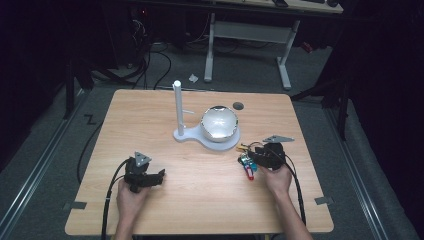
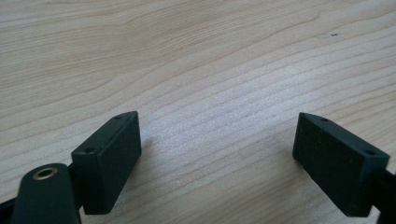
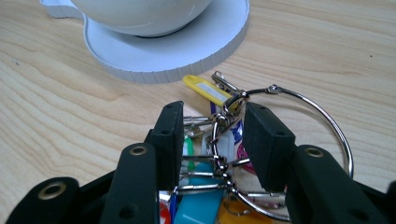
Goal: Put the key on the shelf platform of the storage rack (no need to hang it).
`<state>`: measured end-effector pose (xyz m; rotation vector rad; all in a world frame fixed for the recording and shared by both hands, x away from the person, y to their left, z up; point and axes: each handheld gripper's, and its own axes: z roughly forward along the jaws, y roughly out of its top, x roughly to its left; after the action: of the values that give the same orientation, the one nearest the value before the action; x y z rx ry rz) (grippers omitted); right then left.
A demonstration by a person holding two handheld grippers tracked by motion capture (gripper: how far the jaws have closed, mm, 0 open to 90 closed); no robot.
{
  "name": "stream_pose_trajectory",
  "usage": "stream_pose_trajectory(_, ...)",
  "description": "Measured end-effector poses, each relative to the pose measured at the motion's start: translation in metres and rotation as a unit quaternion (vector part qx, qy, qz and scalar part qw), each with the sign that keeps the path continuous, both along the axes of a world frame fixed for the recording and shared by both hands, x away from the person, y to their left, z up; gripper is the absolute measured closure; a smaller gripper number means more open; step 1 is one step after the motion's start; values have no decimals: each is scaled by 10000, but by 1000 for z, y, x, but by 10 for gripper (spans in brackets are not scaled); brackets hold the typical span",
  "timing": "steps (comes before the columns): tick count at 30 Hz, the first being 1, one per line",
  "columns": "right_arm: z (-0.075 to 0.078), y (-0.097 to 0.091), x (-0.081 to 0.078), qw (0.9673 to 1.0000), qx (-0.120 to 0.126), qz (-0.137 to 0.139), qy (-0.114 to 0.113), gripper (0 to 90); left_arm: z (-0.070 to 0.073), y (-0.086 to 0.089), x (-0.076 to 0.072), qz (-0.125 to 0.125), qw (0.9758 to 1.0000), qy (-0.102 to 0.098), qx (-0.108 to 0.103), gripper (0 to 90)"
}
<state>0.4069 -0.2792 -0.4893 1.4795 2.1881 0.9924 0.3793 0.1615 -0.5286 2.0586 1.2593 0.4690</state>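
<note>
A bunch of keys (image 1: 247, 165) with coloured tags lies on the wooden table (image 1: 200, 200) at the right, just in front of the white stand. My right gripper (image 1: 251, 159) reaches over it. In the right gripper view its jaws (image 3: 212, 126) straddle the bunch's chain and tags (image 3: 219, 154), with a gap on each side. A yellow tag (image 3: 205, 91) and a large wire ring (image 3: 327, 121) stick out past the fingertips. My left gripper (image 1: 161, 175) rests at the front left, open wide (image 2: 217, 140) over bare wood.
A white stand (image 1: 190, 134) with an upright post (image 1: 177, 107) carries a round white bowl (image 1: 219, 123) at the table's middle back; its base rim (image 3: 187, 51) lies close beyond the keys. A dark round spot (image 1: 238, 105) marks the table's far edge.
</note>
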Motion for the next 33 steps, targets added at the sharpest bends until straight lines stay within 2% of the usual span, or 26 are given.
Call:
stream_pose_trajectory(9, -14, 2, 10, 9998, -105, 16, 180, 607, 0, 0, 0, 0, 10000, -7, 3, 158)
stream_pose_trajectory(14, -21, 6, 11, 9992, -296, 112, 247, 669, 0, 0, 0, 2, 10000, -9, -4, 159)
stream_pose_trajectory(20, -24, 5, 11, 9992, -222, 208, 249, 696, 0, 0, 0, 3, 10000, -10, -6, 159)
stream_pose_trajectory(21, -24, 5, 11, 9991, -273, 247, 205, 729, 0, 0, 0, -1, 10000, -11, -5, 160)
stream_pose_trajectory(22, -22, 5, 9, 9993, -229, 260, 109, 815, 0, 0, 0, -9, 10000, -10, 1, 160)
stream_pose_trajectory(23, -20, 4, 8, 9993, -252, 263, 46, 820, 0, 0, 0, -9, 10000, -10, 1, 160)
stream_pose_trajectory(28, -18, 5, 7, 9989, -341, 330, 12, 825, 0, 0, 0, -6, 10000, -10, -1, 160)
stream_pose_trajectory(33, -13, 4, 4, 9988, -344, 335, -104, 828, 0, 0, 0, -14, 10000, -10, -1, 161)
